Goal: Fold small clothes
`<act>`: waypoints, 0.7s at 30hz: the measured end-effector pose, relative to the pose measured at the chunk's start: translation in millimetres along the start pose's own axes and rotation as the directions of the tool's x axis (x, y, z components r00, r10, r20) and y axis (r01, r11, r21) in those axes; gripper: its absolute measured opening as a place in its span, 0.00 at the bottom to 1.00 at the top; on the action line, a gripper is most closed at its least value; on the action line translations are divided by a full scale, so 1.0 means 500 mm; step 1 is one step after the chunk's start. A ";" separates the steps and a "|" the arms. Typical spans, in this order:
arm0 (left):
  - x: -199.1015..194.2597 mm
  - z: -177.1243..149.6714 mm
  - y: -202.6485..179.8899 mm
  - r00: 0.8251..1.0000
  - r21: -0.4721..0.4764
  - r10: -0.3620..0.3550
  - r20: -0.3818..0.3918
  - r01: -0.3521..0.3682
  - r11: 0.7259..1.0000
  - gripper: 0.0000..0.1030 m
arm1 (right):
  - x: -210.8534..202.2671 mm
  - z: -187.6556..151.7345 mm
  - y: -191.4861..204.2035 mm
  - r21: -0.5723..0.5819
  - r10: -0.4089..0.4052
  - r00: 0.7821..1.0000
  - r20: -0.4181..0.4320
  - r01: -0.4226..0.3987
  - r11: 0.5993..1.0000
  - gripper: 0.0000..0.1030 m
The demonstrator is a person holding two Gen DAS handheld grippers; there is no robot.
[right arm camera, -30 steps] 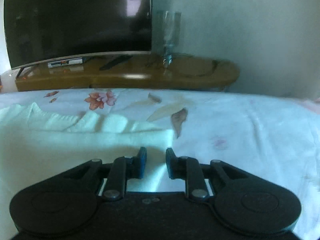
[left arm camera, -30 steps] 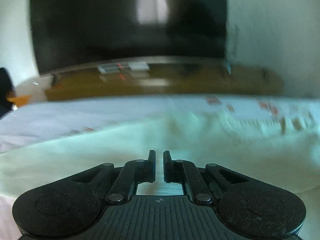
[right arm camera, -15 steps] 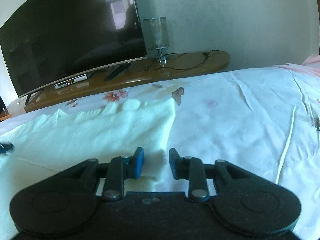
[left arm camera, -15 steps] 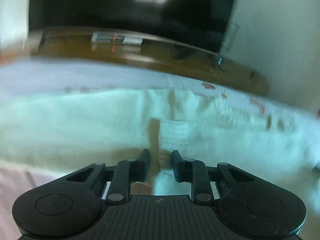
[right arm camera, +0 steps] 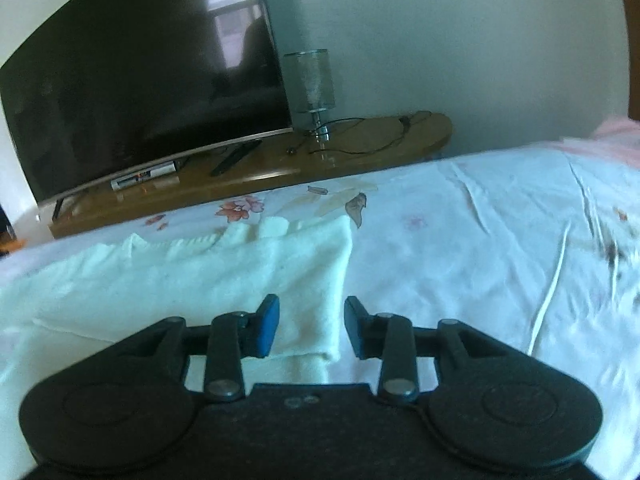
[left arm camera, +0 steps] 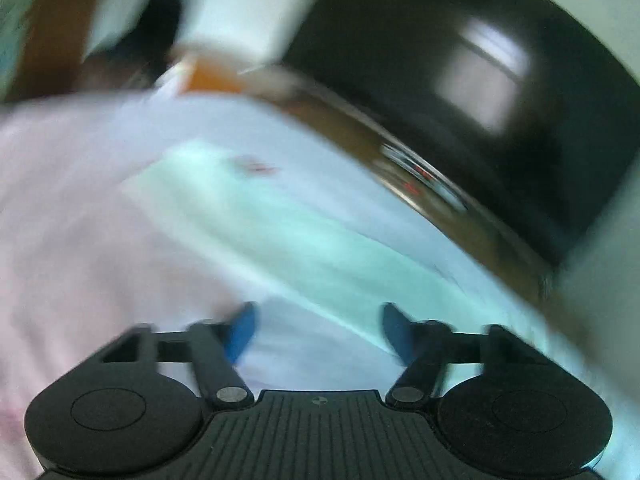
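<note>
A pale mint-white knit garment (right arm camera: 208,272) lies folded flat on the floral bed sheet (right arm camera: 480,240), its right edge running down toward me. My right gripper (right arm camera: 311,326) is open and empty, its jaws straddling that right edge just above the cloth. In the blurred, tilted left wrist view the same garment (left arm camera: 304,240) stretches away diagonally. My left gripper (left arm camera: 318,332) is wide open and empty, above the garment's near edge.
A dark TV (right arm camera: 140,76) stands on a long wooden bench (right arm camera: 280,164) beyond the bed, with a glass lamp (right arm camera: 312,84), cables and a remote. Pink cloth (right arm camera: 616,136) lies at the bed's far right and pink bedding (left arm camera: 80,260) at the left.
Both grippers have opened and let go of the garment, which now lies folded. The left gripper has swung and tilted sharply, blurring its view; the right has drawn back slightly.
</note>
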State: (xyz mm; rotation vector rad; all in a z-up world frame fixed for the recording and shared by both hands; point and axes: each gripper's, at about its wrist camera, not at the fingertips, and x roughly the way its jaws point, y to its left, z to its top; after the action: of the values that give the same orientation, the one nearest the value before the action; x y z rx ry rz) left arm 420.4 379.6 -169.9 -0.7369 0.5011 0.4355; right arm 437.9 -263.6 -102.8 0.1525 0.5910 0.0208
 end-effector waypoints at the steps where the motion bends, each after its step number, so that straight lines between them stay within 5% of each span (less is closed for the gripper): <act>1: 0.003 0.015 0.038 0.999 -0.093 -0.028 0.016 0.030 0.995 0.54 | -0.004 -0.004 0.006 0.010 -0.003 1.000 -0.004 0.003 1.000 0.34; 3: 0.021 0.036 0.088 0.997 -0.221 -0.068 0.023 0.071 0.973 0.54 | -0.012 -0.011 0.020 0.010 -0.009 1.000 -0.011 0.009 1.000 0.34; 7: 0.064 0.066 0.113 0.994 -0.279 -0.098 0.040 0.105 0.954 0.54 | -0.020 -0.022 0.047 0.022 -0.014 1.000 -0.028 0.014 1.000 0.34; 9: 0.084 0.077 0.119 0.995 -0.300 -0.090 0.040 0.097 0.949 0.37 | -0.019 -0.020 0.055 0.026 -0.030 0.999 -0.031 0.031 0.999 0.34; 11: 0.101 0.080 0.119 0.999 -0.287 -0.044 0.005 0.043 0.957 0.11 | -0.016 -0.014 0.048 0.068 -0.043 0.999 -0.032 0.045 0.997 0.34; 12: 0.109 0.080 0.121 1.000 -0.276 -0.025 -0.008 0.022 0.961 0.06 | -0.011 -0.011 0.042 0.091 -0.057 0.998 -0.031 0.060 0.994 0.34; 15: 0.116 0.091 0.135 0.999 -0.261 -0.044 -0.006 0.041 0.965 0.06 | -0.002 -0.005 0.034 0.104 -0.110 0.993 -0.036 0.113 0.988 0.36; 21: 0.120 0.118 0.065 1.000 -0.072 -0.027 -0.006 0.026 0.997 0.02 | -0.020 -0.005 0.023 0.156 -0.106 0.994 -0.029 0.109 0.982 0.36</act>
State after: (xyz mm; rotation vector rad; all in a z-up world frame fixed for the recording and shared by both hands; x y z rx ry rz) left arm 466.9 455.5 -183.6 -0.8142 0.4840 0.4282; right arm 428.7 -252.7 -97.6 0.2741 0.6211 -0.1295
